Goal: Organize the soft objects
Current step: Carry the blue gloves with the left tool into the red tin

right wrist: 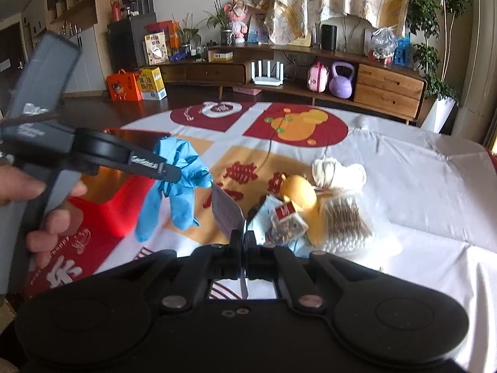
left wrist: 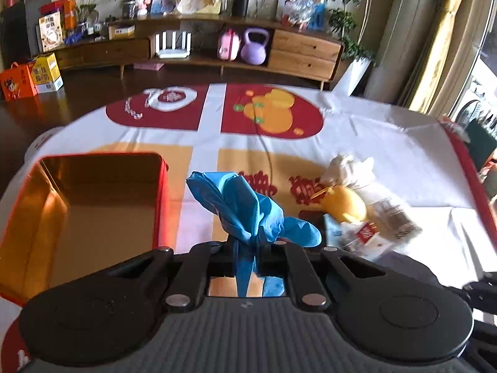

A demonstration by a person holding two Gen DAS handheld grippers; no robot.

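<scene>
The left gripper (left wrist: 248,244) is clamped on a crumpled blue glove (left wrist: 245,205), holding it above the patterned tablecloth (left wrist: 388,143) just beside the open red box (left wrist: 93,202), whose gold-lined interior shows nothing inside. The right gripper (right wrist: 243,242) is closed on a thin white packet (right wrist: 225,209), pinched edge-on between its fingers and raised over the cloth. On the cloth ahead lies a close pile: a yellow plush toy (right wrist: 299,191), a white knotted cloth (right wrist: 338,169), a pack of cotton swabs (right wrist: 344,220) and small sachets (right wrist: 285,219), touching one another.
</scene>
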